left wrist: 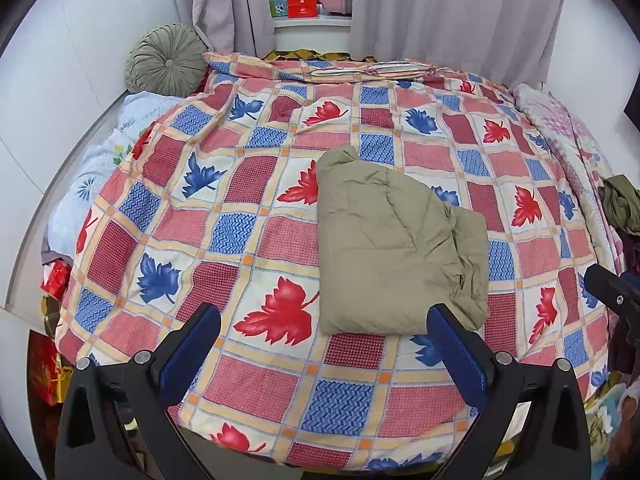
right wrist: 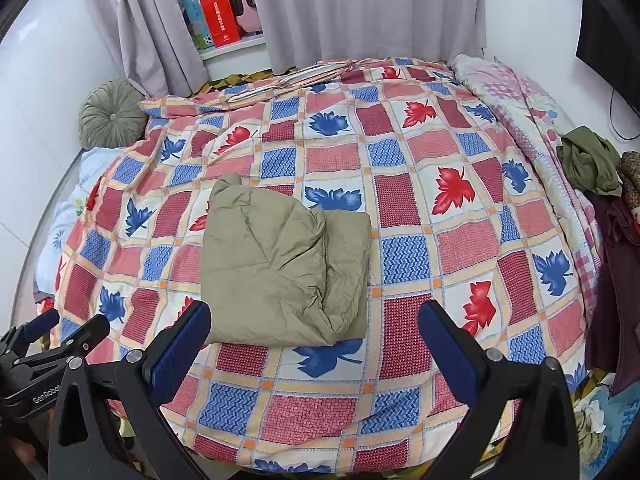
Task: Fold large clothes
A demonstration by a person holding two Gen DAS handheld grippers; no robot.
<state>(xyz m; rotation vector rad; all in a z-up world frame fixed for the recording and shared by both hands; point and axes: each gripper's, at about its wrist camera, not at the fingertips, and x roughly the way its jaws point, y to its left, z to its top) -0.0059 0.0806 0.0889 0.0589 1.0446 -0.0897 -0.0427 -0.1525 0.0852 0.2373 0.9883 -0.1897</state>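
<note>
From the left wrist, the left gripper [left wrist: 323, 347] is hanging wide apart and empty over the bed [left wrist: 248, 216], the folded jacket [left wrist: 396, 248] lying just past its right finger, which is covering the jacket's near corner. From the right wrist, the right gripper [right wrist: 314, 340] is gaping empty too, the jacket [right wrist: 280, 264] lying ahead-left on the bed [right wrist: 440, 248], while clothes [right wrist: 592, 164] at the right edge are getting cut off.

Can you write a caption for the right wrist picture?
Open right gripper above a folded khaki jacket on a leaf-patterned quilt.
</note>
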